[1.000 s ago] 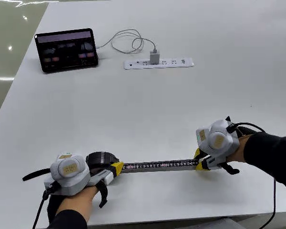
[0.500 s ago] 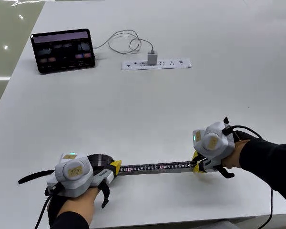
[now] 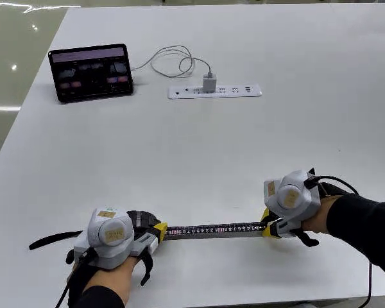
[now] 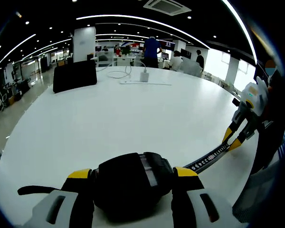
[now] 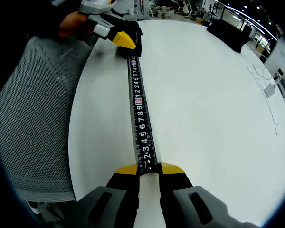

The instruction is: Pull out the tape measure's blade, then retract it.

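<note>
L gripper (image 4: 133, 172) clamping black round tape-measure case (image 4: 133, 190), R gripper (image 5: 149, 169) pinching its black numbered blade (image 5: 138, 102); pull-out looking done, retract needing slow R return

The table (image 3: 199, 154) is smooth, white and faintly glossy, the tape measure's case (image 4: 133, 183) matt black plastic (shinier across its middle), its blade (image 5: 141, 123) dull and dark, the chair (image 5: 33, 123) coarse grey mesh.
</note>
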The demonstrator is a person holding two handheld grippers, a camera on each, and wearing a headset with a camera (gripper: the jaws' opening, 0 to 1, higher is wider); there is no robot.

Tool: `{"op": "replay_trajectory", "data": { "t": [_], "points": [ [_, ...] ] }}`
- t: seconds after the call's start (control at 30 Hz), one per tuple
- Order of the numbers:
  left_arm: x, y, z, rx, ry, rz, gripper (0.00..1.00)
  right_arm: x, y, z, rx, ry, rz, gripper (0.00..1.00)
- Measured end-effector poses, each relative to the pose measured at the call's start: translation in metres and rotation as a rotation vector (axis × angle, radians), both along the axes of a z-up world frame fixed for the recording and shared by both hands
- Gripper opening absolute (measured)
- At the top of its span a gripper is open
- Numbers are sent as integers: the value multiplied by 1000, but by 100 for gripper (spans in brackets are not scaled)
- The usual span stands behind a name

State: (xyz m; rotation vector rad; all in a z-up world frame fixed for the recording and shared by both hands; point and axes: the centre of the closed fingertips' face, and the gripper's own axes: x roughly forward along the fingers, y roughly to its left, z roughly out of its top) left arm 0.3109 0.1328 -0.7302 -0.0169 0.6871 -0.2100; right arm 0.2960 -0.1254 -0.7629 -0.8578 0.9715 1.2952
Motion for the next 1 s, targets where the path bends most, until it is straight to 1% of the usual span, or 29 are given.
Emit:
{"op": "replay_trajectory", "data": {
  "t": [0.2, 0.37, 0.7, 1.0],
  "points": [
    [0, 0, -1, -3, 2, 0, 62, -1, 2, 0, 4, -10, 8, 11],
    [0, 0, -1, -6, 4, -1, 62, -1, 4, 1, 16, -5, -10, 11],
    [0, 0, 0, -11, -1, -6, 62, -2, 10, 1, 30, -13, 20, 11],
    [-1, 0, 0, -14, 3, -7, 62, -2, 16, 0, 50, -7, 0, 11]
  ]
}}
